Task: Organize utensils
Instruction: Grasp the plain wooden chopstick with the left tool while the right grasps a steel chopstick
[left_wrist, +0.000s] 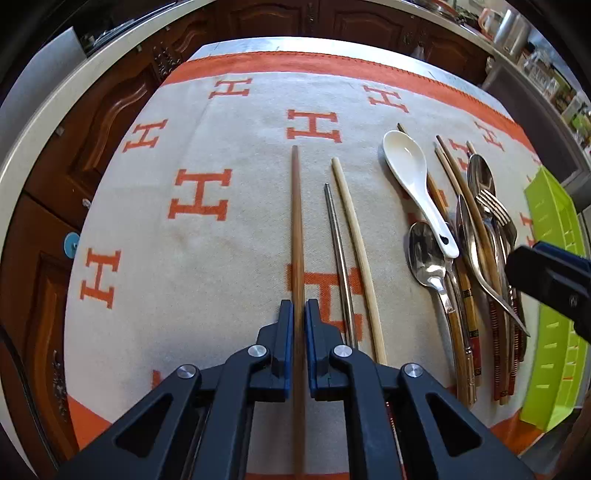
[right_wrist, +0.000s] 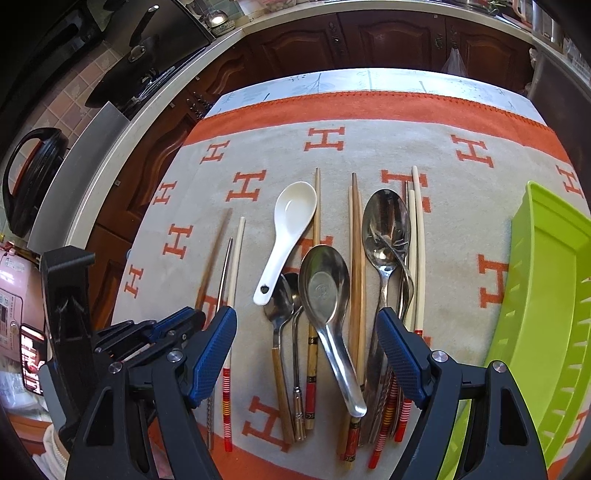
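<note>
Orange-and-grey cloth (right_wrist: 424, 155) covers the table, a green tray (right_wrist: 546, 295) on its right edge. Mixed cutlery (right_wrist: 332, 295) lies piled beside it. The right gripper (right_wrist: 306, 354) hangs spread wide above it. The left gripper (left_wrist: 299, 314) seems clamped on a brown chopstick (left_wrist: 295, 206).

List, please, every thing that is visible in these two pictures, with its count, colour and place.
brown chopstick: one, brown, between the left gripper's pads
metal chopstick: one, silver, just right of it
cream chopstick: one, pale, beside the metal one
white spoon: one, white, on the pile's left side
metal spoons: several, silver, in the pile
fork: one, silver, on the pile
green tray: one, lime, far right
cloth: one, beige and orange, covering the table
left gripper: shut on the brown chopstick
right gripper: open, above the pile
</note>
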